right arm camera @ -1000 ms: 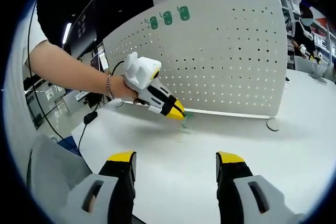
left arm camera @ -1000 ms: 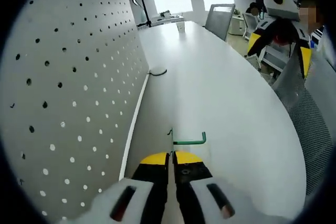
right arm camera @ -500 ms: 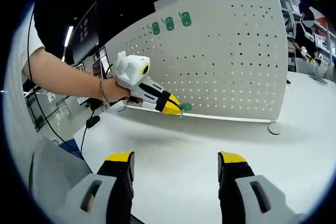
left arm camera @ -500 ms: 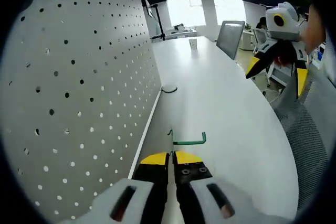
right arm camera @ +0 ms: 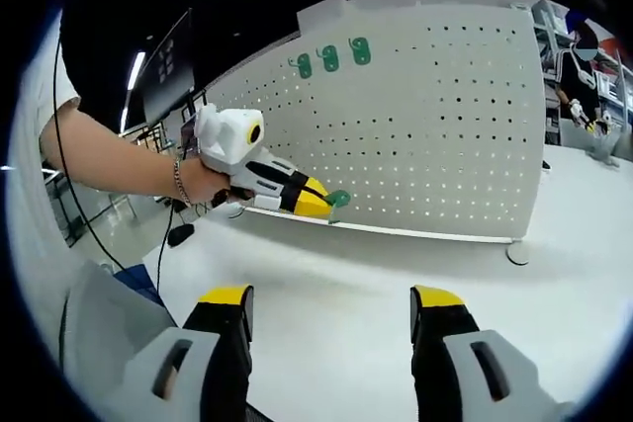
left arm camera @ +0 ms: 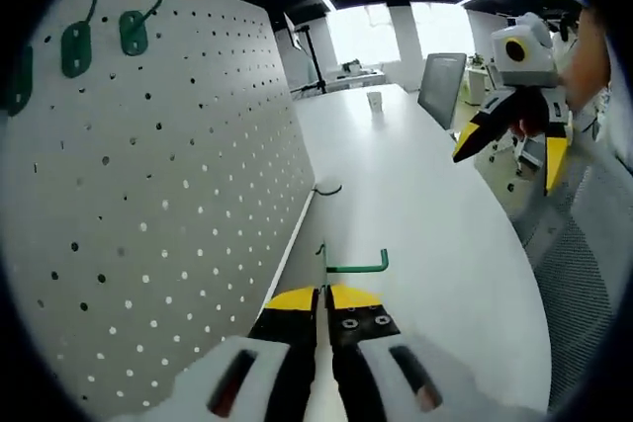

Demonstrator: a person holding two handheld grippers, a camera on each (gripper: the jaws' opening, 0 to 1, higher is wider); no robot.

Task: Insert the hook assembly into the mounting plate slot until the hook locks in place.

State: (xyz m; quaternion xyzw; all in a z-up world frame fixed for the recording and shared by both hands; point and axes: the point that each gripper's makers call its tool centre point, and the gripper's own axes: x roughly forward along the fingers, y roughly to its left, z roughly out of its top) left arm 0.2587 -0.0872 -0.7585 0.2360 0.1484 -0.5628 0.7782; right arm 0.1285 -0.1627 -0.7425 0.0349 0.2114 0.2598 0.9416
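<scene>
Lifted: left gripper [right arm camera: 318, 198], clenched on green wire hook [left arm camera: 354, 266], now off tabletop, level with white perforated pegboard [right arm camera: 445, 126]. Insertion pending. Right gripper [right arm camera: 326, 318] released, empty.

We see the left gripper view from close beside the pegboard [left arm camera: 148, 214], looking along its face and down the length of the white tabletop [left arm camera: 415, 205] toward far windows; the left claw [left arm camera: 323, 301] rises from the bottom edge and the right claw [left arm camera: 509, 140] hangs at upper right. The right gripper view sits farther back over the tabletop [right arm camera: 396, 274], facing the pegboard [right arm camera: 435, 126] almost squarely, with the right claw [right arm camera: 331, 308] at the bottom and the left claw [right arm camera: 316, 200] near the board. Both views share the pegboard, the tabletop and the green hooks [right arm camera: 331, 56] high on the board.
</scene>
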